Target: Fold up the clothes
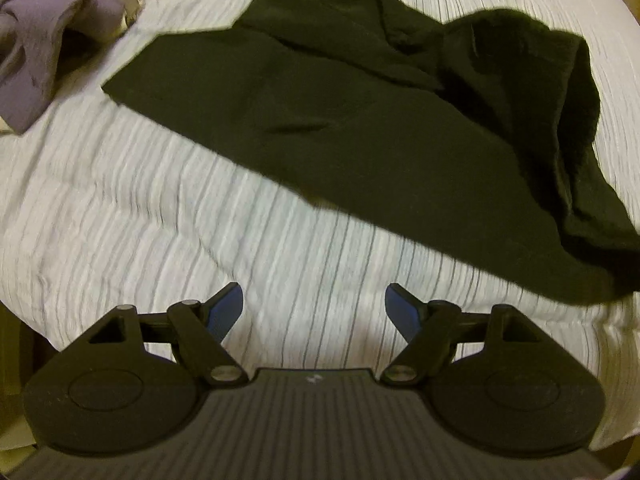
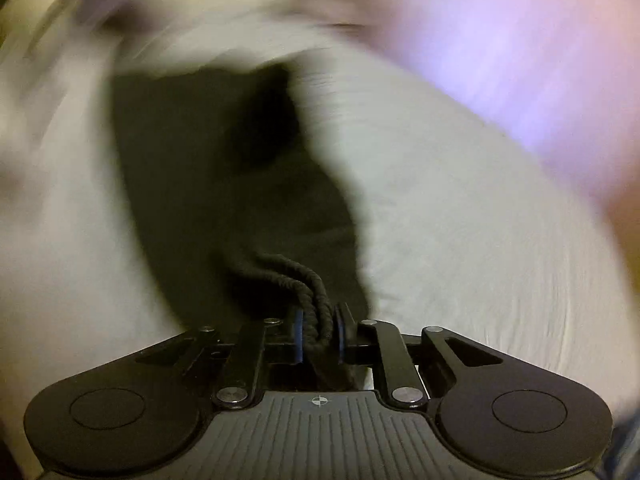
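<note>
Bedspread (image 1: pixel 120 208), pale and striped, carries a purple garment (image 1: pixel 36 52) far left and a black garment (image 1: pixel 360 120) spread centre to right. Left gripper (image 1: pixel 314 312) hovers, fingers wide apart, empty. Right gripper (image 2: pixel 319 336) pinches the black garment's braided cord (image 2: pixel 308 284).
</note>
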The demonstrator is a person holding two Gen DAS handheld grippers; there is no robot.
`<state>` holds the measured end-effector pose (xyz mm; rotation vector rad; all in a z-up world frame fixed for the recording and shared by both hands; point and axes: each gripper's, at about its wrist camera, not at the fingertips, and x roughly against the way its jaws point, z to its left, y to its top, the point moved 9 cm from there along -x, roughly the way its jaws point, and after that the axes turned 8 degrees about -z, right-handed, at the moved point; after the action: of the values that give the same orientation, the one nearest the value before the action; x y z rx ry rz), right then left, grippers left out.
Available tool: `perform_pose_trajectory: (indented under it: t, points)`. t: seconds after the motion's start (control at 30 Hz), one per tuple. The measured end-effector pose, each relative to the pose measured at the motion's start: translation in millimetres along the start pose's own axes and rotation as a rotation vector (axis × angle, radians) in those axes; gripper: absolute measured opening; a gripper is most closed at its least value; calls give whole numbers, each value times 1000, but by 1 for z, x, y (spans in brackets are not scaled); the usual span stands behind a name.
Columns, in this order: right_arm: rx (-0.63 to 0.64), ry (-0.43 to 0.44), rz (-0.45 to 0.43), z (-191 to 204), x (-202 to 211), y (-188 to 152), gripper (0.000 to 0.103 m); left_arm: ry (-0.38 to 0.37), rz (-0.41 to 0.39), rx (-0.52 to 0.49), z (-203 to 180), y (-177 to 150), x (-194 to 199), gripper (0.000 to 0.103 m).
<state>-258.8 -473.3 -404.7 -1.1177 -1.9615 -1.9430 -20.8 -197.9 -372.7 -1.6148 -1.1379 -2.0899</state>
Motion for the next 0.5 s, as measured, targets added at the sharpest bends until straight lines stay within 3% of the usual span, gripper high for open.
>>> perform_pose_trajectory:
  t: [0.07,0.13,0.23,0.27,0.3,0.33,0.37,0.5]
  points:
    - [-427,-68,-63,-61,19,21,12,10,-24,-2,0,10,2,75]
    - [-891,-146,-92,-123,32,2,11,13,-47,3,1,20,4,76]
    - [-1325,-275,39,-152,25,-64,12,15,-67,12,4,31,3,75]
    - [-1488,-275,103,-151,22,-91,14,14,-69,16,5,32,2,75]
    - [-1629,-255,123,-144,23,-109,19,15,-67,20,8,32,0,75]
    - [-1768,-233,144,-138,24,-126,41,17,-62,25,11,31,-4,75]
    - [-1778,-243,138,-134,30,-128,60,22,-51,33,15,29,-8,75]
    - [-1681,-233,96,-120,48,-121,66,39,-24,99,39,24,-25,75]
